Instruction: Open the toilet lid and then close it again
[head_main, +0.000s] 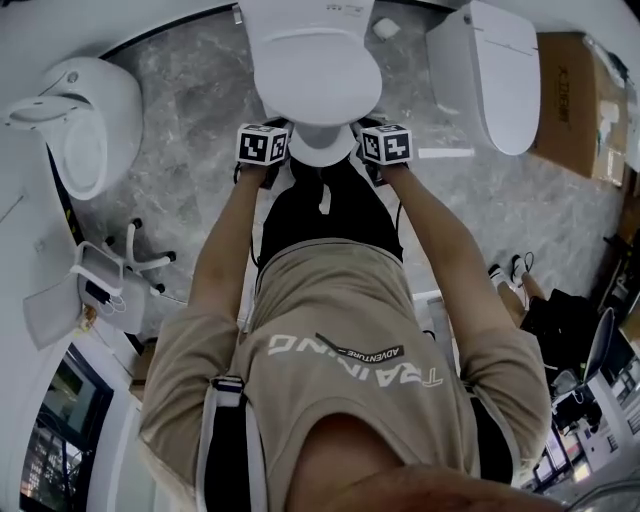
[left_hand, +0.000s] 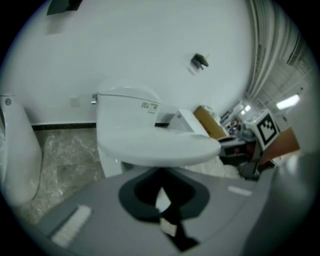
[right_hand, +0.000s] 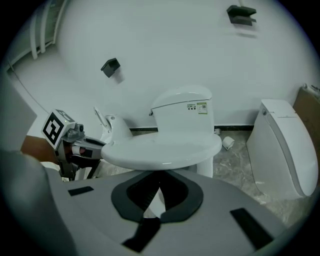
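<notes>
A white toilet stands in front of me with its lid (head_main: 315, 70) down over the bowl (head_main: 322, 145), and its tank (right_hand: 182, 112) is against the wall. My left gripper (head_main: 266, 143) is at the left of the lid's front edge and my right gripper (head_main: 384, 143) is at the right, each under its marker cube. In the left gripper view the lid's front rim (left_hand: 165, 150) lies just above the shut jaws of the left gripper (left_hand: 165, 207). The right gripper (right_hand: 152, 207) sits the same way under the rim (right_hand: 160, 155), jaws together with nothing between them. Whether either touches the lid is hidden.
A second white toilet (head_main: 490, 70) stands to the right beside a cardboard box (head_main: 575, 100). Another white fixture (head_main: 85, 125) is at the left, with a white stand (head_main: 110, 270) nearer me. A paper roll (right_hand: 227, 142) lies on the marble floor (head_main: 180, 150).
</notes>
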